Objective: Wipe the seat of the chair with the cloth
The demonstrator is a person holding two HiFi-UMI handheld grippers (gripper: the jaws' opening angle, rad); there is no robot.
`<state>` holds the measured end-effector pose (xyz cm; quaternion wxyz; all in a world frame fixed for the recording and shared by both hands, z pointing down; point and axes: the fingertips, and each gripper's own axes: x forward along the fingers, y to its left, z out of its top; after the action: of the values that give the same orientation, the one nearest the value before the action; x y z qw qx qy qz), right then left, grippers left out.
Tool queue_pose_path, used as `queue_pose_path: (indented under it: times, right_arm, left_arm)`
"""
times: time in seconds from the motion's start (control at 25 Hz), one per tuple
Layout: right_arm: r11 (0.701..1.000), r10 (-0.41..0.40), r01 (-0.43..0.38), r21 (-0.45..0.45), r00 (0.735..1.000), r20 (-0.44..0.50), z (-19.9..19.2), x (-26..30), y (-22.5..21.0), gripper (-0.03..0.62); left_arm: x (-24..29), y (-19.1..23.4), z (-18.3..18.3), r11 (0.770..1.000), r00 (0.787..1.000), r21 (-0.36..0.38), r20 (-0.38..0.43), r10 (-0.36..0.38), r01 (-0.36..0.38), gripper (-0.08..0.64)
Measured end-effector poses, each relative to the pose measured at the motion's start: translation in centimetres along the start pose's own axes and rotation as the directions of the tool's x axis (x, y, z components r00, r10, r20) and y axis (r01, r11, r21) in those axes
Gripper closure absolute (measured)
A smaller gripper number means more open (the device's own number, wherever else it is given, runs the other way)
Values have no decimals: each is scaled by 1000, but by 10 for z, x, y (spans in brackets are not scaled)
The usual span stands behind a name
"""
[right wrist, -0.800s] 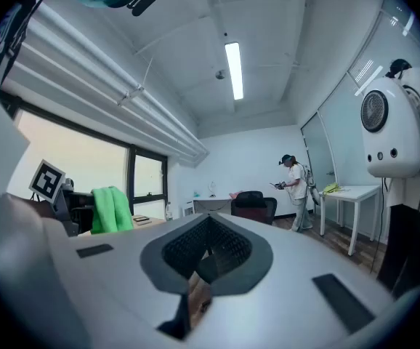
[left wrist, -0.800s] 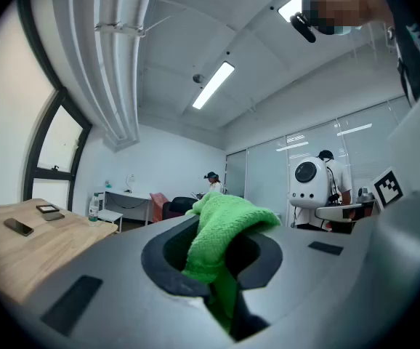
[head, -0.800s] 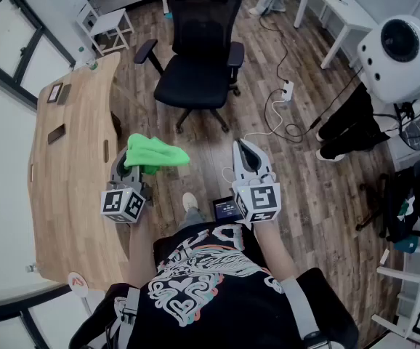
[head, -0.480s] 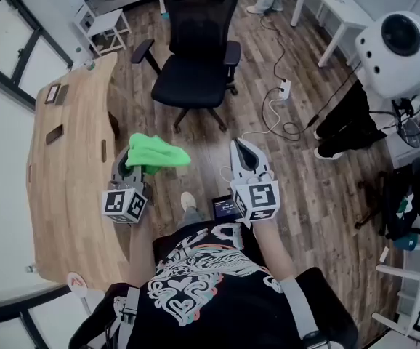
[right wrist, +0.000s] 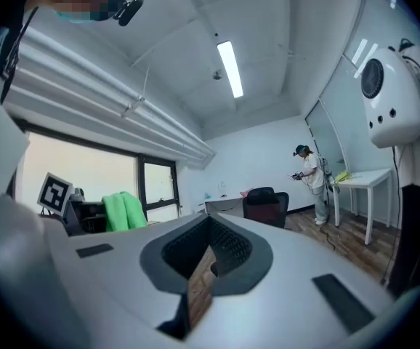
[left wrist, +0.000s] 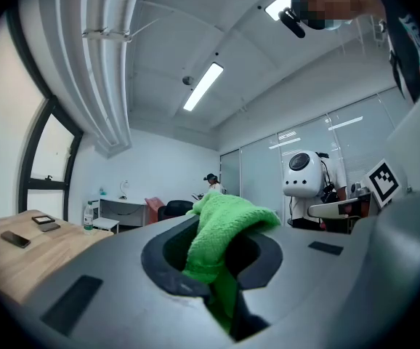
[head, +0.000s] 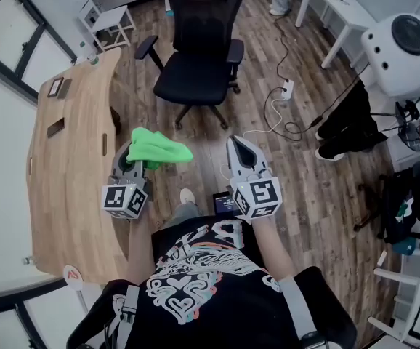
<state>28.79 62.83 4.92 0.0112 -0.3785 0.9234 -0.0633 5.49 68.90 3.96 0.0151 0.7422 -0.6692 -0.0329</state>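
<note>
The green cloth (head: 159,148) is being grasped by the left gripper (head: 128,167), whose jaws are being kept clenched on it. In the left gripper view the cloth is being pinched in the narrow slot where the jaws meet, with a bunched fold rising above them and drooping over towards the right. In the head view the loose part is being spread out to the right of the jaw tips, over the wooden floor (head: 304,180), just beside the edge of the light wooden desk (head: 72,166).

The right gripper (head: 239,145) is being held level, near the left one and a little apart from the cloth. Its jaws are being kept drawn together: in the right gripper view only a thin slit of floor is being shown between them, and nothing is being held there.

The black chair (head: 195,86) is being left standing ahead of both grippers, well apart from the cloth, with its seat facing the person and its backrest on the far side. A white cable with a power strip (head: 286,89) is lying on the floor to the right of the chair. Two dark flat devices (head: 56,107) are lying on the desk. A large white rounded machine head (head: 406,46) is being seen at the right edge.
</note>
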Motion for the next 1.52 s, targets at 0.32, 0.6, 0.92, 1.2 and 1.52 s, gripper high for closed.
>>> queue_pose_path:
  times: [0.32,0.6,0.92,1.2,1.52]
  right_arm:
    - [996,10,-11,-87,1000,-16,-5,16,-6,592]
    - [996,-11,8,-86,999,-42,-17,61,-37,592]
    - [993,-83,78,-90,995,-47,-18,183,-90,592]
    - [986,-150,146,-84,987,-53,-2,313,-142,592]
    - [973,-216,211,-96,975,-50,-7,421,-189,591]
  left_arm:
    - [27,-11,-8,999,999,21,-16,-37,37,520]
    - [89,3,-28,997,996,14,-45,-74,75,520]
    - [211,71,-44,991,990,13,-49,-130,131,520]
    - [342,142,-33,979,979,39,-51,-199,201,520]
    - [446,213,-46,966,965,73,-112,-238,247,520]
